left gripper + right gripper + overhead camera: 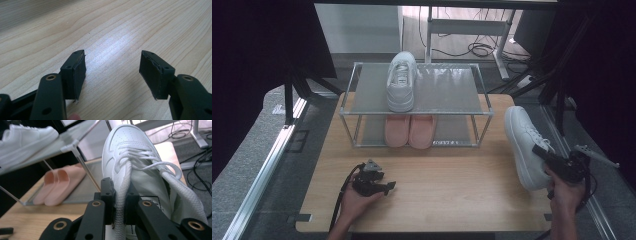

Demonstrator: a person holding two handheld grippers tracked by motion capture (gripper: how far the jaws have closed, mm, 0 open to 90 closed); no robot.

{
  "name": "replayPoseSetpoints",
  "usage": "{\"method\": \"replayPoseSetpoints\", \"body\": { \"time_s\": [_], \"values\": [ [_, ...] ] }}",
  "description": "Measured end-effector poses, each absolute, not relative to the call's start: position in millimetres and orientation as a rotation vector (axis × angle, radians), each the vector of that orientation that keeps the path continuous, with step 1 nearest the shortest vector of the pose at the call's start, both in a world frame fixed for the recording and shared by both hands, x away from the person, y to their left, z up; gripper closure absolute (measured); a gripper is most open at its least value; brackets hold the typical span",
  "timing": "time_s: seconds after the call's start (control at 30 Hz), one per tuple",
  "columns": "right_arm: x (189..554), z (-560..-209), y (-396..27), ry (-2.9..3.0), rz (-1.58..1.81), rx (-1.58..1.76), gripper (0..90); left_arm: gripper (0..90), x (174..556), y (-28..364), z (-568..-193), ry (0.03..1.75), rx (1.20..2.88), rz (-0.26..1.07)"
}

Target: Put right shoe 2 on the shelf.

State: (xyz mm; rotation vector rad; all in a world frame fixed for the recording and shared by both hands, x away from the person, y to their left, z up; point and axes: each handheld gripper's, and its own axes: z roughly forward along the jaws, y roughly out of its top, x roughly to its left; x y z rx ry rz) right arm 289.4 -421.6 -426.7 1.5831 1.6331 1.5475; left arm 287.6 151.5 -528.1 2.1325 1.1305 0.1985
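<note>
One white sneaker [401,82] already sits on the top shelf of the rack [439,112], above the pink slippers [409,131]. Its mate [524,145] is at the bench's [437,190] right edge, the right claw [119,202] pinching its tongue and laces. It has yet to be shelved. The left claw [112,72] rests spread and empty over the bench.

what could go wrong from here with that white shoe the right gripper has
1. The right gripper pinches the white shoe only by the rim of its opening, beside the tongue, so the shoe may swing or slip out.
2. A loose lace loops free and could catch on the rack frame.
3. The top shelf already holds the other white shoe; setting this one beside it could knock it.
</note>
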Motion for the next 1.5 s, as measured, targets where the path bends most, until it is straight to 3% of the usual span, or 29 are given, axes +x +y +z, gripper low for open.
{"method": "replayPoseSetpoints", "body": {
  "time_s": [1.5],
  "values": [
    [291,-353,-388,1.428,1.801,1.383,83.1,38.7,288,151,-529,1.127,2.133,0.191]
  ]
}}
